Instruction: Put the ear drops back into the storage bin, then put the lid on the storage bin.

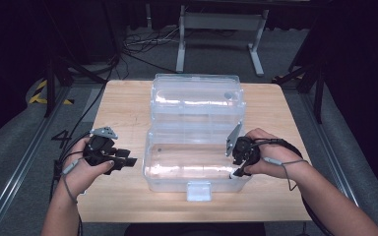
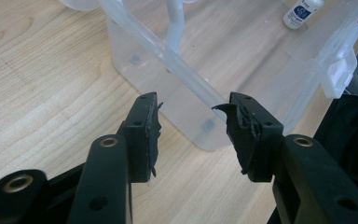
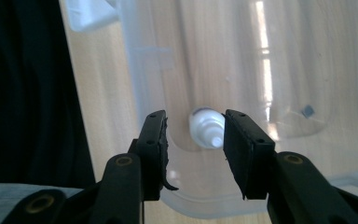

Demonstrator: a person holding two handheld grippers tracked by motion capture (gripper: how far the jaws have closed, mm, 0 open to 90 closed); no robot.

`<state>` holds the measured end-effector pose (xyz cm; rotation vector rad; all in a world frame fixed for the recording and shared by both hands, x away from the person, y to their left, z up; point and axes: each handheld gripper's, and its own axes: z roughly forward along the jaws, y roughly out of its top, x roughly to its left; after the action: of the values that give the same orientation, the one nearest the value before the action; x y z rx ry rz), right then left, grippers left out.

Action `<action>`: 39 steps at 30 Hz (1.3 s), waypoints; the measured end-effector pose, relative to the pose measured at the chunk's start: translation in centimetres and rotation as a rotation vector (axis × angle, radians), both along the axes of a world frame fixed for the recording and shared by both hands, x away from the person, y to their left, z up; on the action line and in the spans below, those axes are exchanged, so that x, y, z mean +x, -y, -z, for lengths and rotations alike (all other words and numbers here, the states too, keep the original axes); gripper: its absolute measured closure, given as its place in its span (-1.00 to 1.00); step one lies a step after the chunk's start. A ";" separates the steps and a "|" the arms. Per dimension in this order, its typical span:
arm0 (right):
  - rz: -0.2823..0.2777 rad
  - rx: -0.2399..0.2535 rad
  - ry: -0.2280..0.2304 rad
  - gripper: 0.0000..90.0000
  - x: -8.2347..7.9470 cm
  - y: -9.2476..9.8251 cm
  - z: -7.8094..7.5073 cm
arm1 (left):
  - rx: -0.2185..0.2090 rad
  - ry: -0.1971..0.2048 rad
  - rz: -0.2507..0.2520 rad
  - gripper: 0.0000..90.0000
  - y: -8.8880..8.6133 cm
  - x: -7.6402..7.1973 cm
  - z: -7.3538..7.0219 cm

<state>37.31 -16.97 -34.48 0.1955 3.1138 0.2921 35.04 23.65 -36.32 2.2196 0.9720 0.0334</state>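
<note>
Pale wood-grain bench [image 1: 123, 105] at the centre, square-topped, lit brightly from above. Grey floor [image 1: 216, 51] beyond, strewn with black cables [image 1: 142, 44] at the far left. White metal frame legs [image 1: 181, 42] standing behind the bench, feet spread on the floor. Yellow-and-black hazard tape [image 1: 39, 92] at the left, beside a dark stand. Metal rails [image 1: 17, 167] running along both sides. Dark surroundings, black at both far corners

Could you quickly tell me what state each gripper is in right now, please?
Left gripper: open, holding nothing, beside the clear box.
Right gripper: open, jaws either side of a small white bottle in the box, not closed on it.
</note>
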 end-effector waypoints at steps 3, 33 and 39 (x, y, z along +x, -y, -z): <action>-0.021 0.019 -0.014 0.37 -0.7 -0.5 -0.1 | 0.002 0.009 -0.002 0.18 0.0 0.0 -0.1; -0.054 -0.023 -0.037 0.82 -2.0 -2.6 4.3 | -0.003 0.049 0.049 0.14 1.8 1.7 -2.0; -0.050 -0.025 -0.014 0.84 -2.3 -2.5 4.3 | -0.003 0.055 0.074 0.14 2.5 2.6 -2.8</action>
<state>35.05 -14.44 -38.75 0.1198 3.1382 0.2536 37.68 21.16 -33.53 2.2385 0.8591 0.0588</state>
